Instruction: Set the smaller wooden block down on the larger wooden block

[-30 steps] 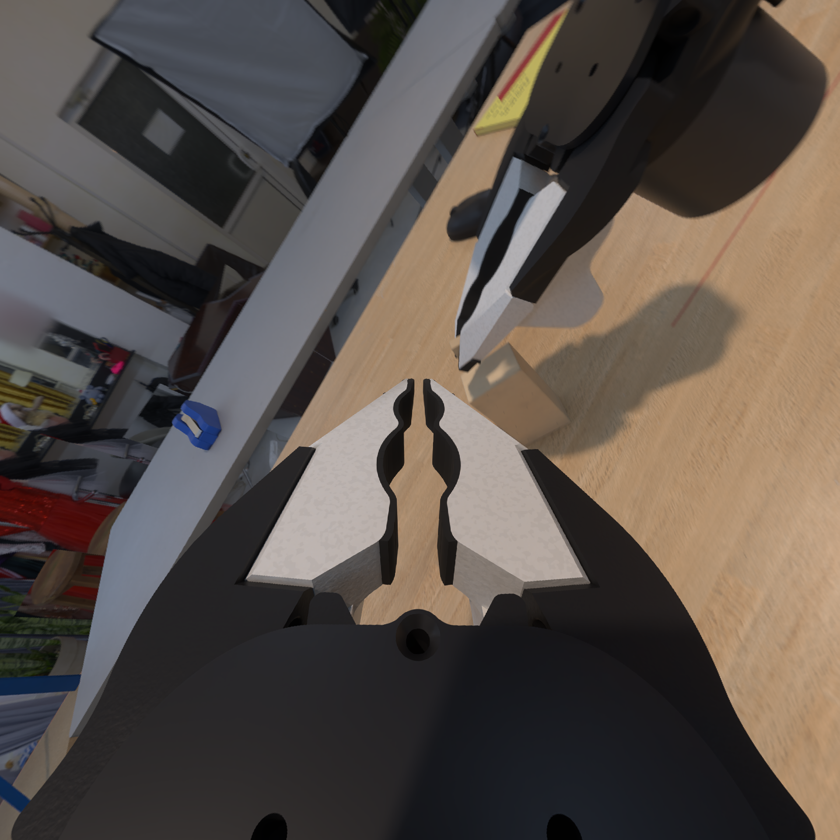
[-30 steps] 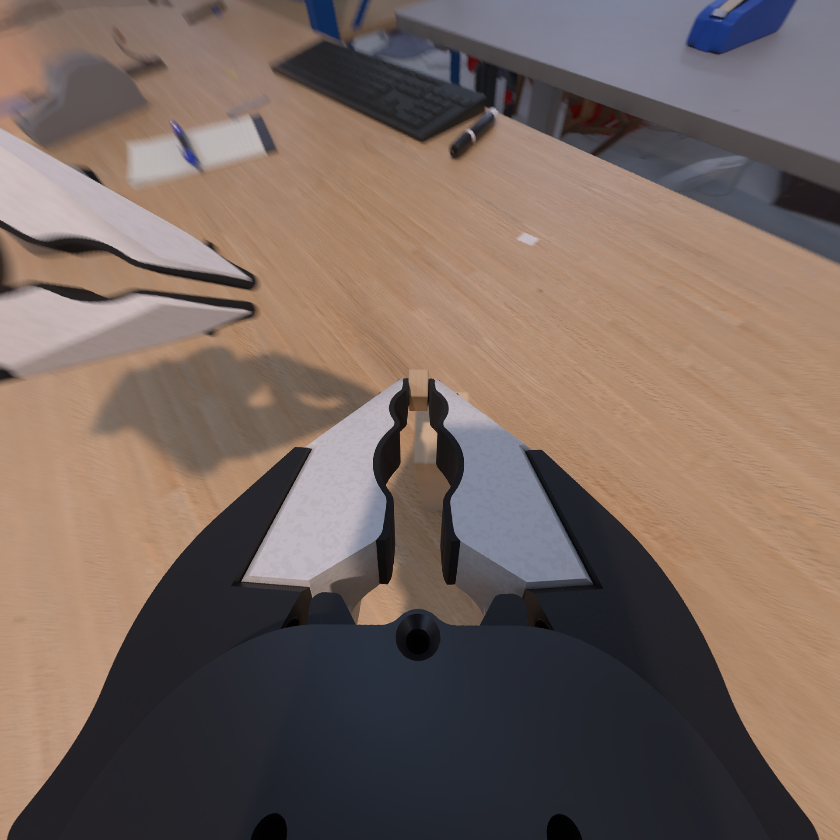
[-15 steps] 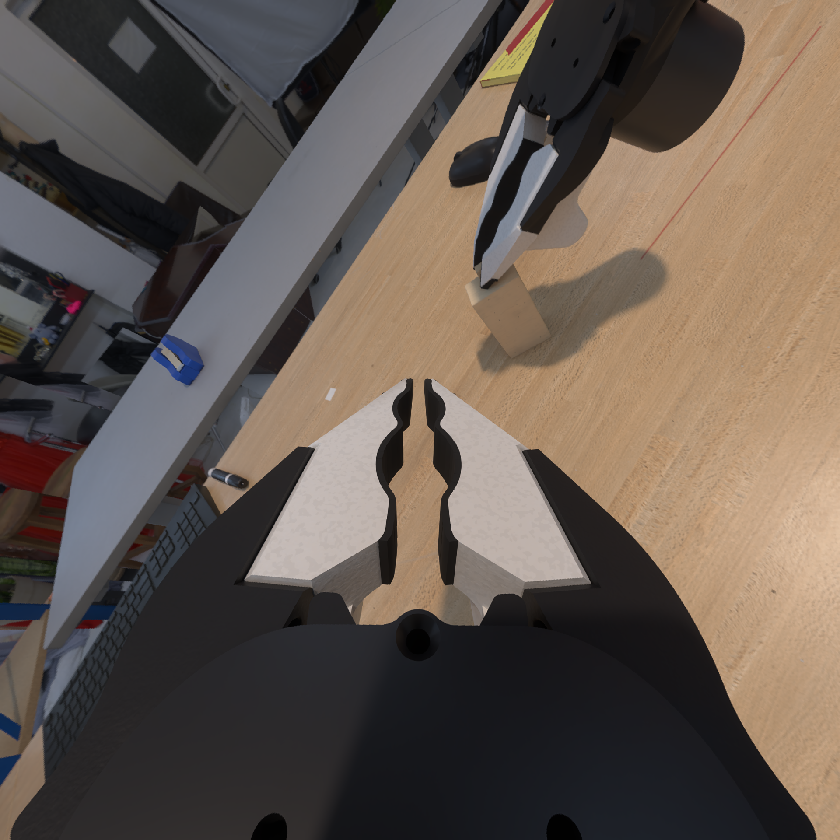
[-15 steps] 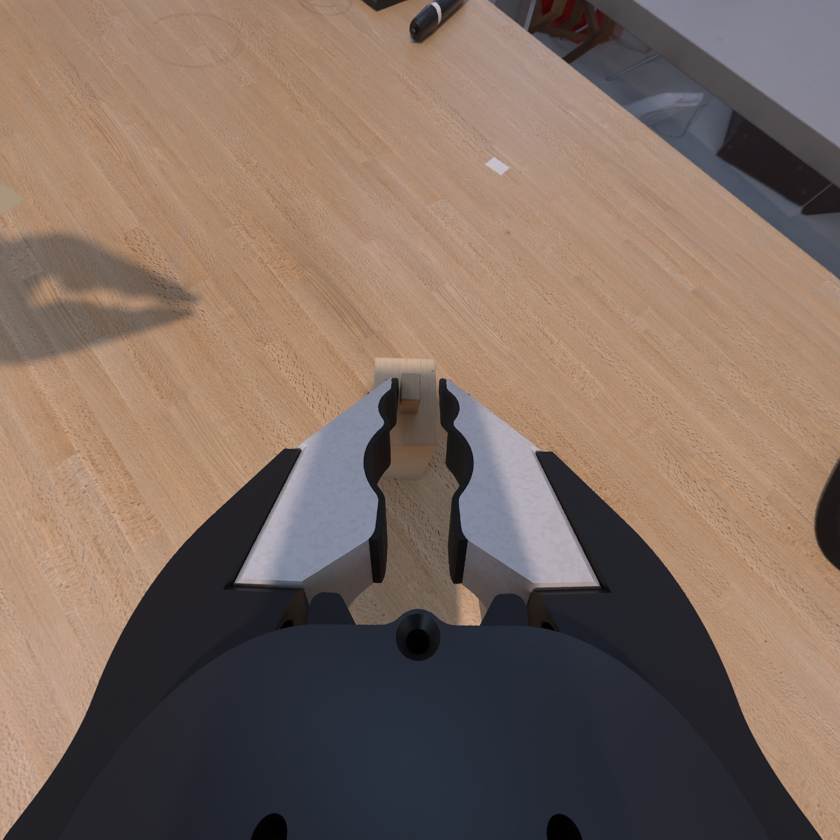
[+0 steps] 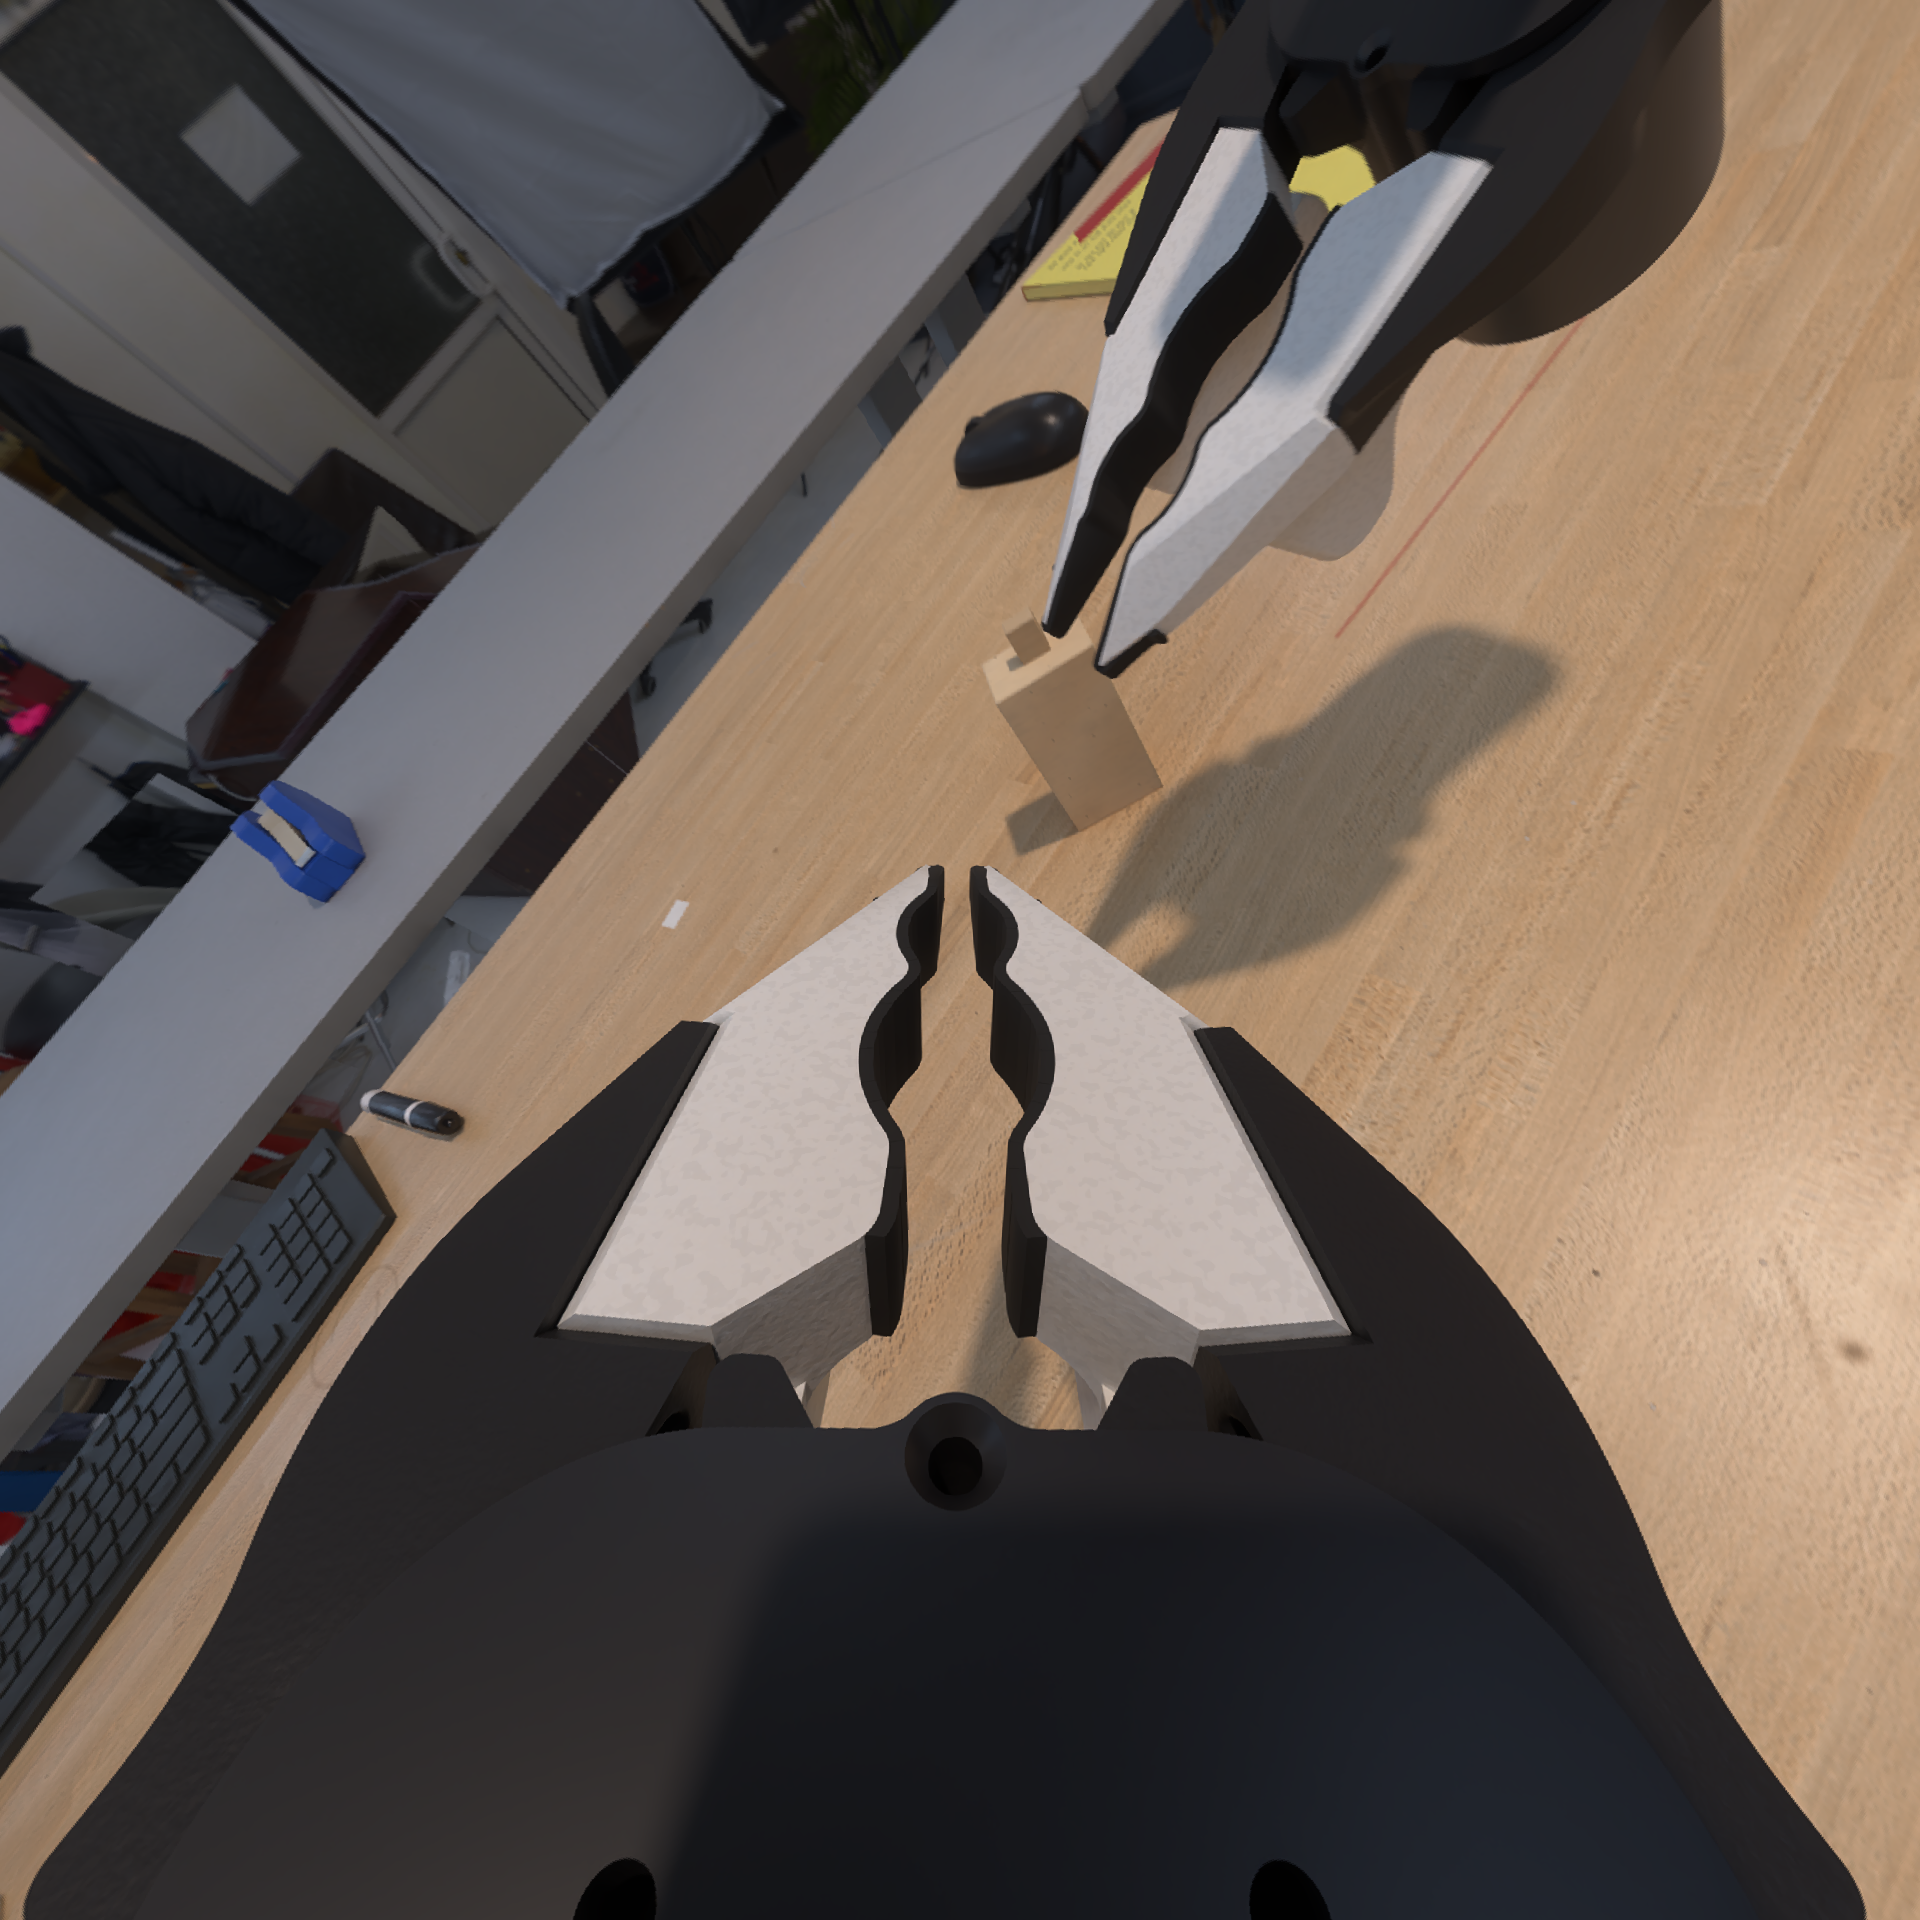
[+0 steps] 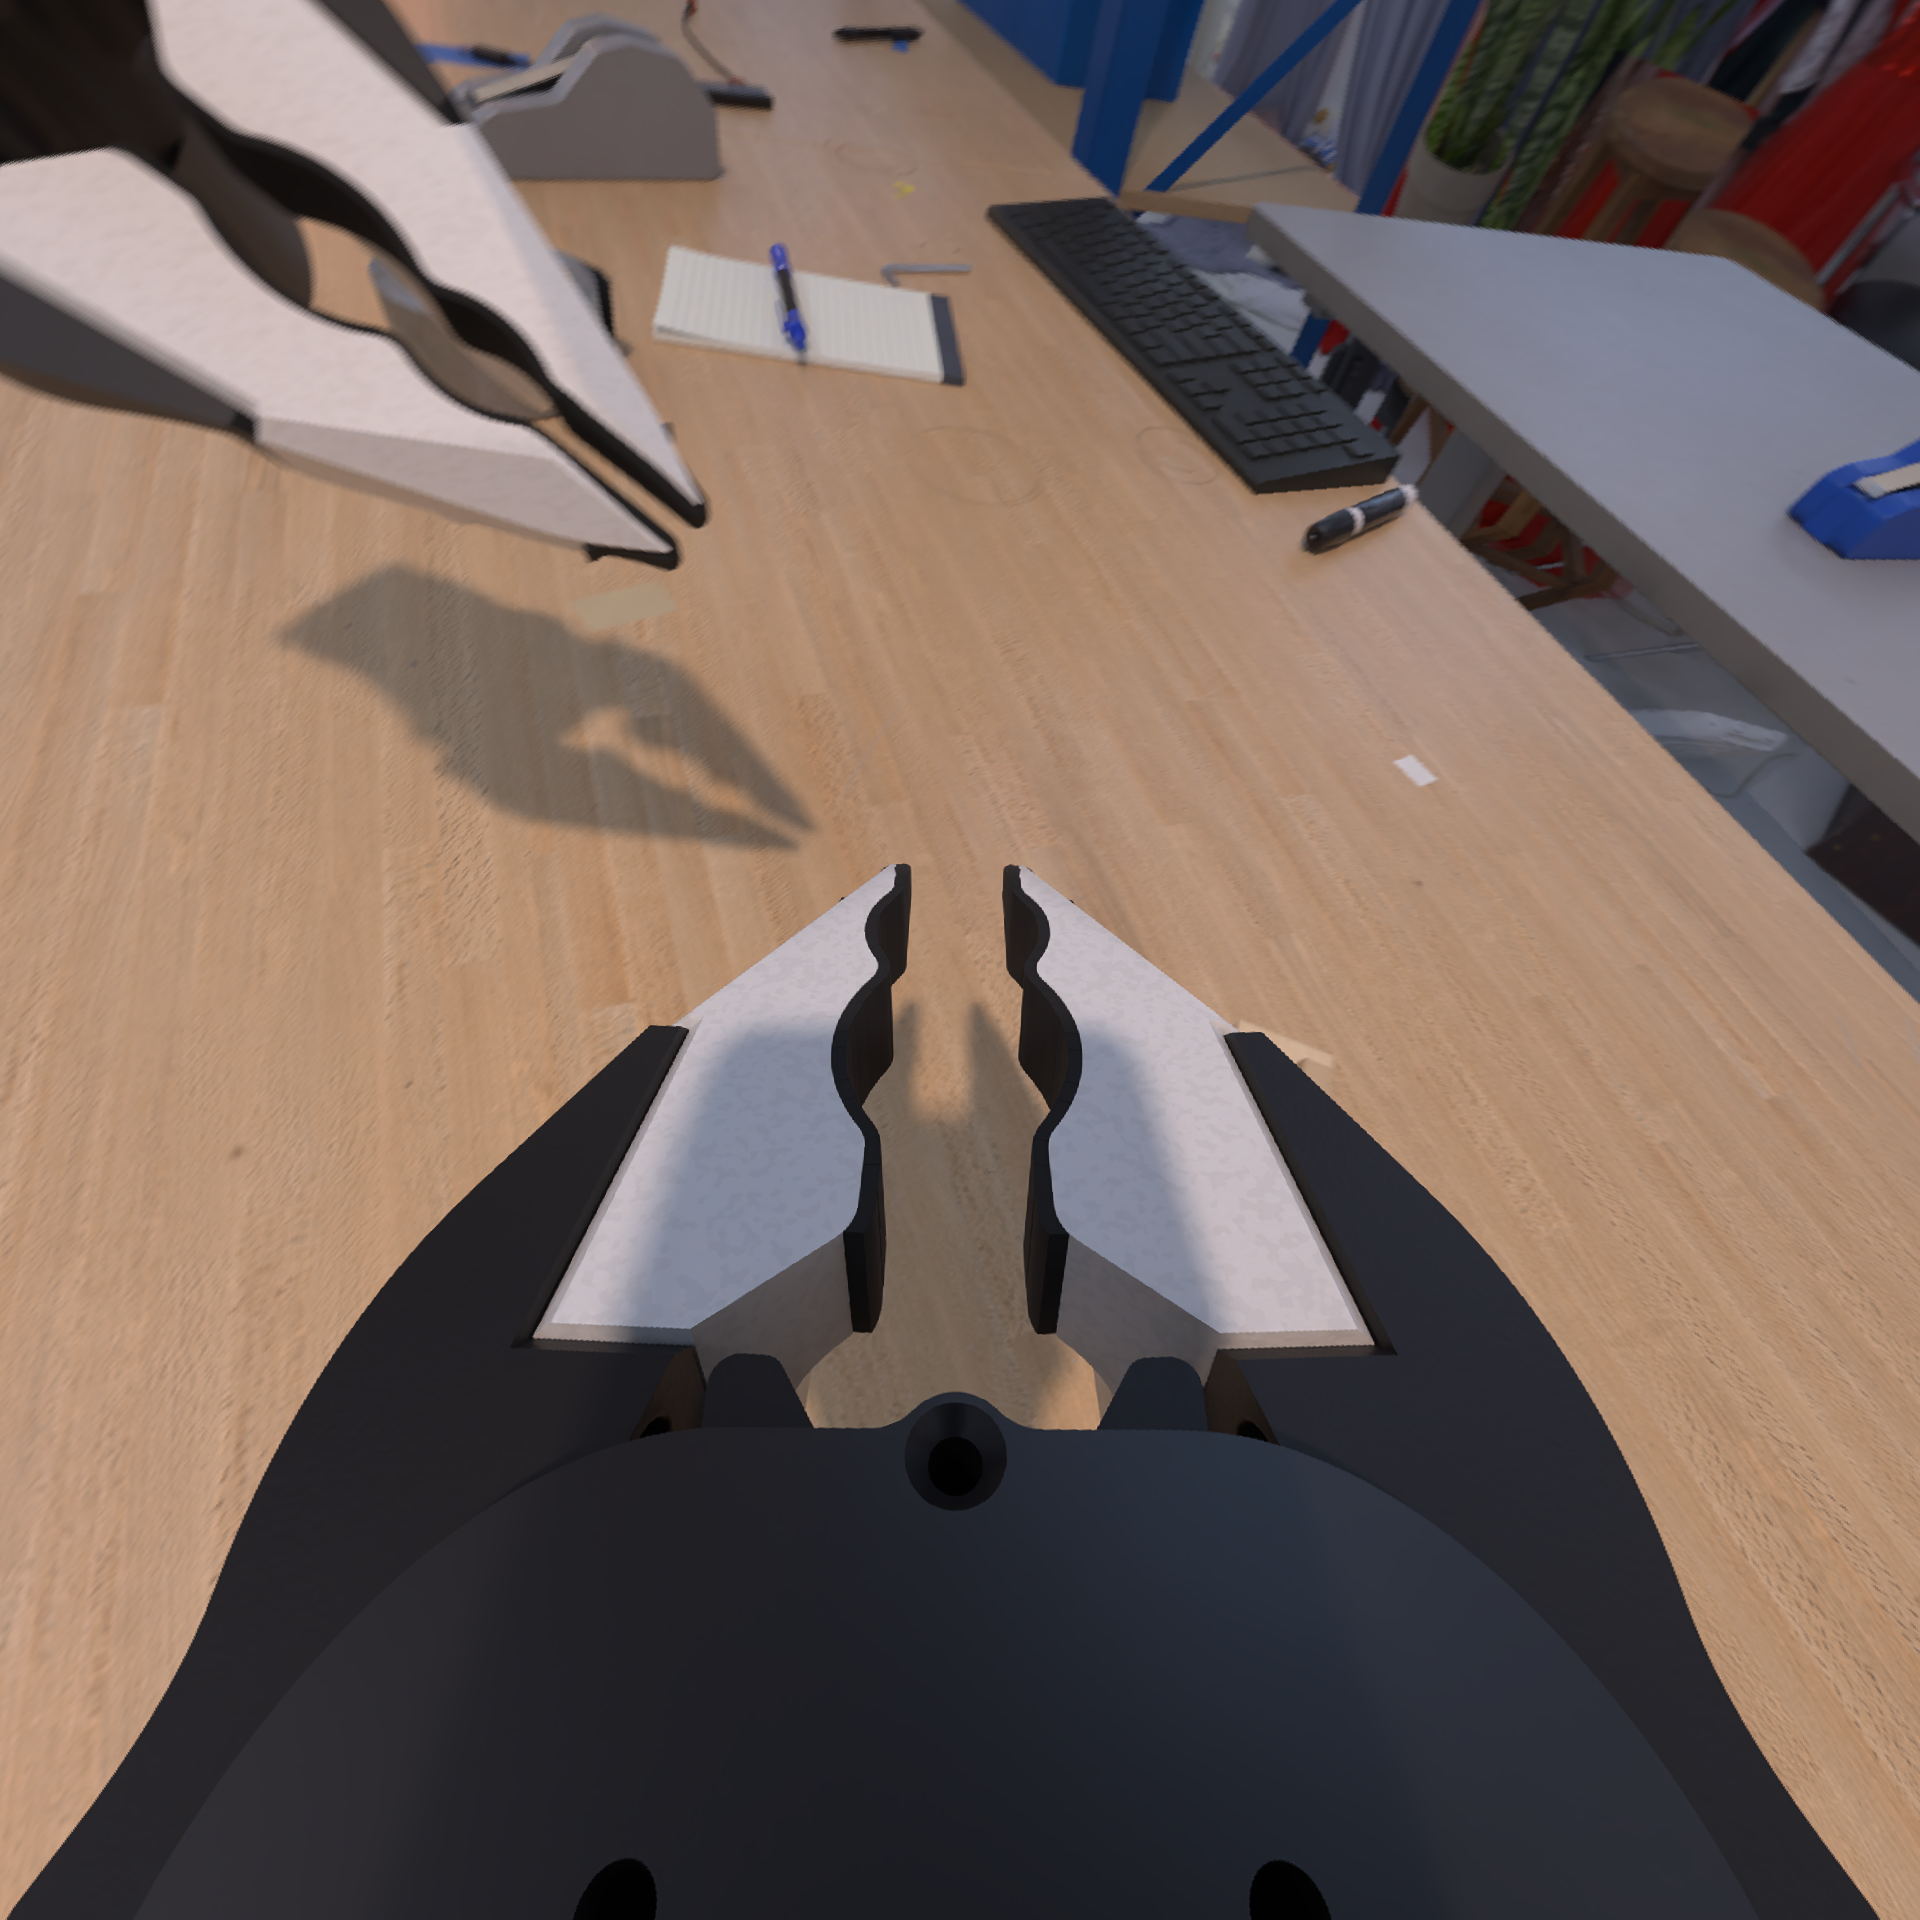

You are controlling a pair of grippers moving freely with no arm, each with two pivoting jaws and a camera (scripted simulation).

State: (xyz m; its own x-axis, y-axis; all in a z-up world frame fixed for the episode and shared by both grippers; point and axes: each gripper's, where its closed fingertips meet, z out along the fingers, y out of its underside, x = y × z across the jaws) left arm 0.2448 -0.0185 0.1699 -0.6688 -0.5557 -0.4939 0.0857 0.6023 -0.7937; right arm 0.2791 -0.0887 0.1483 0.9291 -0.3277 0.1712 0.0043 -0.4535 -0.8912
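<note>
smaller wooden block atop larger wooden block; right gripper parted

An office or studio workroom: wooden desk with keyboard, notepad, tape dispenser, photo softbox.

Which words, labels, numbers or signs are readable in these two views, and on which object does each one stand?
Yellow pad: it carries small print, too small to read.
Black keyboard: the key legends are not legible.
Lined notepad: no writing is visible.
Nothing else bears readable text.
</note>
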